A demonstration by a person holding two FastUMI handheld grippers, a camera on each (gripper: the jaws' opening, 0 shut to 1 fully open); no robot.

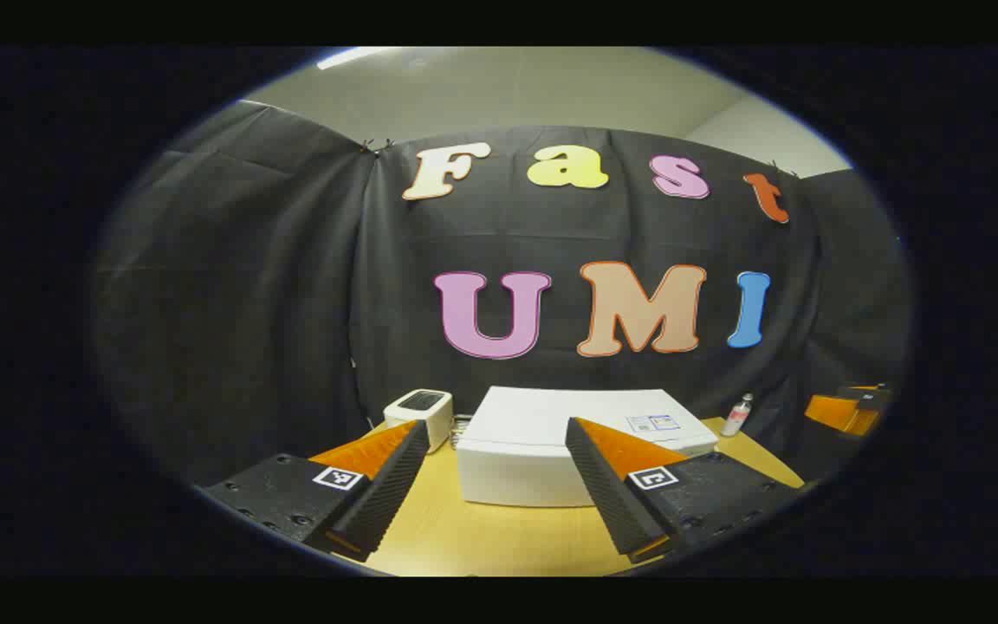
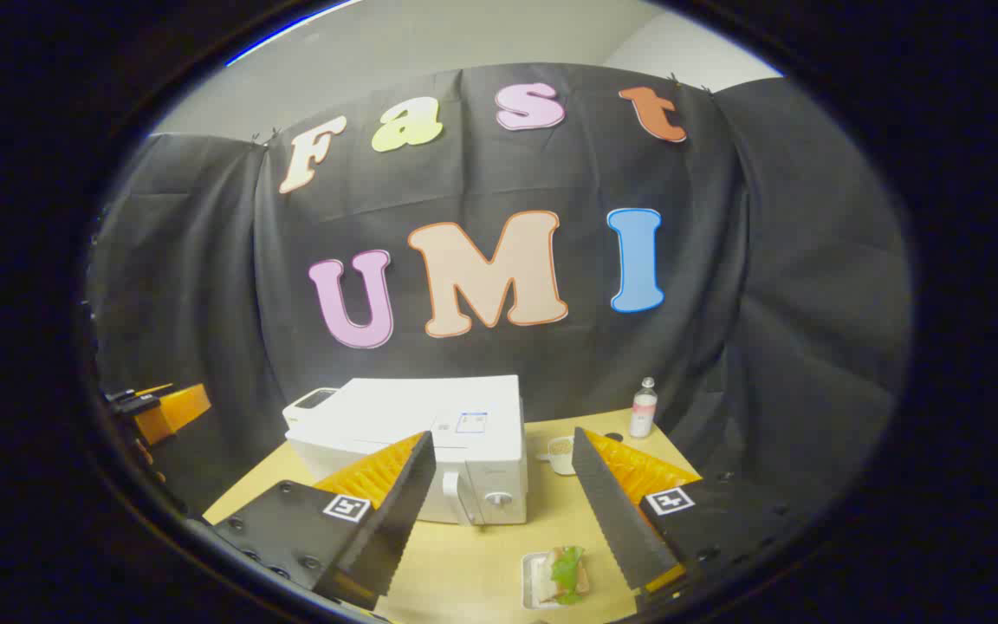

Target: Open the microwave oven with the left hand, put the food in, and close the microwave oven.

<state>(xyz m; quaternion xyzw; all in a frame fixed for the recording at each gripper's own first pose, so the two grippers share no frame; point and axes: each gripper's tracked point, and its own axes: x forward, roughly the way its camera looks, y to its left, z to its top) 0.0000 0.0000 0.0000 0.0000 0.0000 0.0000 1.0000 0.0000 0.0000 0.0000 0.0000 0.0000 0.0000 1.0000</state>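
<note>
On a pale wooden surface in a black-draped booth sits a white microwave oven, its door shut. Nothing of the task looks done yet: the door has not been opened and the food is outside. The food, a sandwich with green lettuce on a small white tray, lies on the surface just in front of the microwave oven, toward its handle and dial end. In the left gripper view, the left gripper hovers back from the oven with its fingers spread wide and nothing between them. In the right gripper view, the right gripper likewise hangs above the surface, fingers wide apart and empty, with the food low between them. Left to do, by my judgement: open the door, load the food, close it.
</note>
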